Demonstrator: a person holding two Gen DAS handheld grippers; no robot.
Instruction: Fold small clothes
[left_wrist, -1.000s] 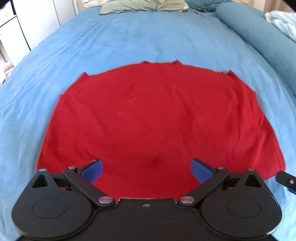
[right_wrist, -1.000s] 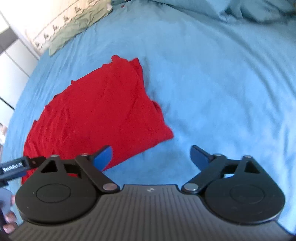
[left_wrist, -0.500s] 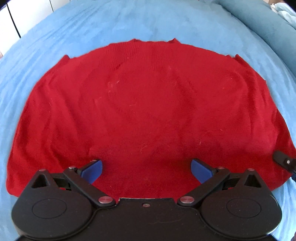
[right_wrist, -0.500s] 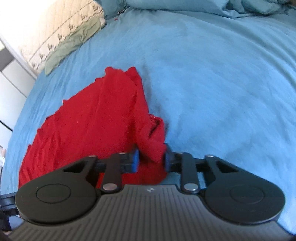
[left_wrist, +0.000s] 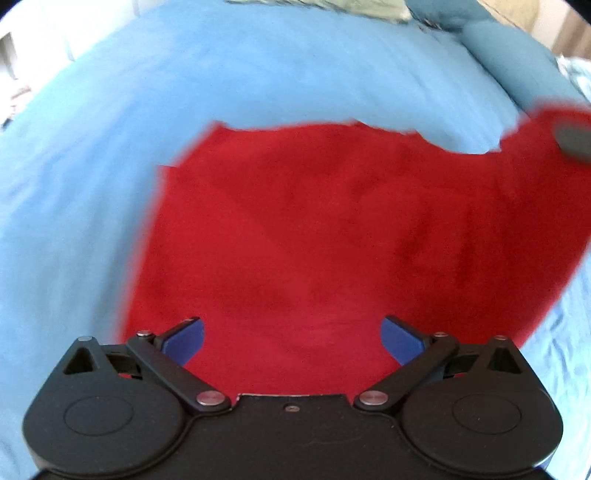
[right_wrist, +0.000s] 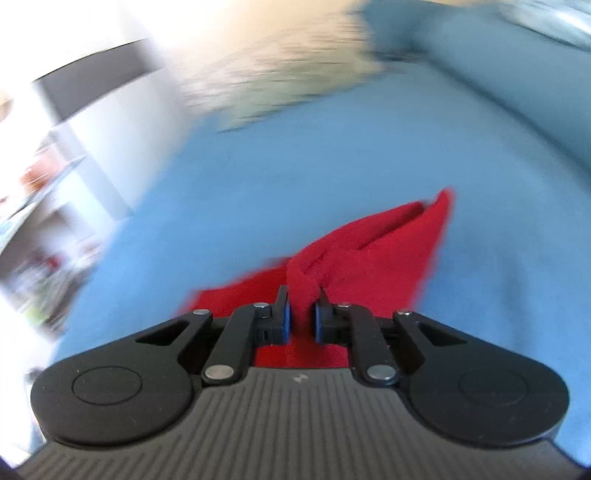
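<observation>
A red garment (left_wrist: 314, 229) lies on the blue bedspread (left_wrist: 110, 147). My left gripper (left_wrist: 291, 341) is open and empty, its blue pads over the garment's near edge. In the right wrist view my right gripper (right_wrist: 303, 319) is shut on a bunched corner of the red garment (right_wrist: 376, 266) and holds it lifted above the bed. That lifted corner shows at the far right of the left wrist view, blurred, with the right gripper (left_wrist: 574, 138) as a dark shape on it.
Pillows (left_wrist: 332, 5) lie at the head of the bed. A rolled blue duvet (left_wrist: 517, 62) runs along the right. White furniture (right_wrist: 74, 166) stands to the left of the bed, blurred.
My right gripper has lifted the garment's right corner up and swung it over toward the left. My left gripper has drawn back, and the view has shifted right.
</observation>
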